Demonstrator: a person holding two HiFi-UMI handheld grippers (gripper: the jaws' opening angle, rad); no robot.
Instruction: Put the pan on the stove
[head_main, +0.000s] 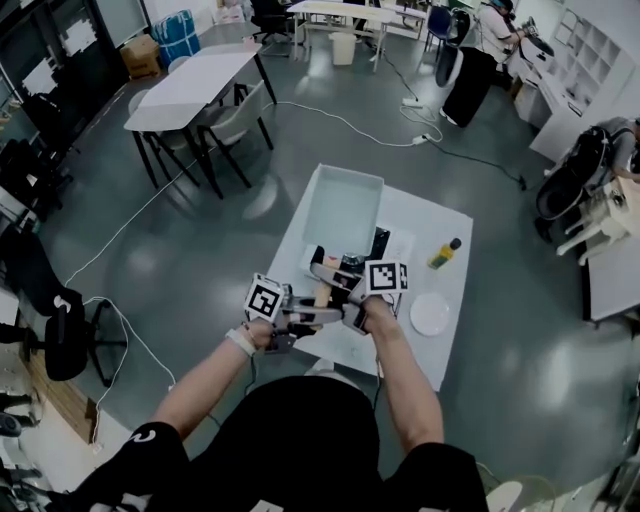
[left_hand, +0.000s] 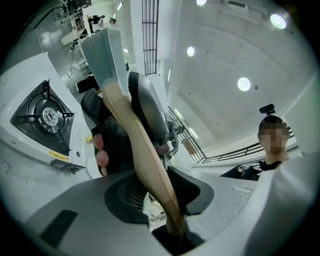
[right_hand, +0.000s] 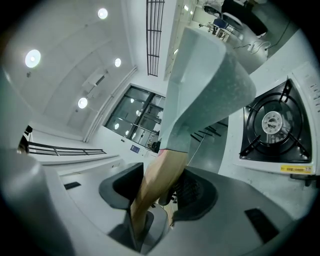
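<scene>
Both tools are gripping the wooden handle (head_main: 322, 294) of the pale grey pan (head_main: 343, 205). The left tool (left_hand: 160, 189) is pinching it narrowly near its end, and the right tool (right_hand: 159, 192) is clamping it with wider jaws further along, nearer the pan's body. Two grips on one handle are probably sharing the weight and stopping the pan from twisting. The pan is hanging in the air, apart from the stove (right_hand: 274, 125), which is sitting on the white tabletop (head_main: 425, 355) with its burner bare. By the look of it the carry is under way, and the lowering onto the burner is not yet done.
</scene>
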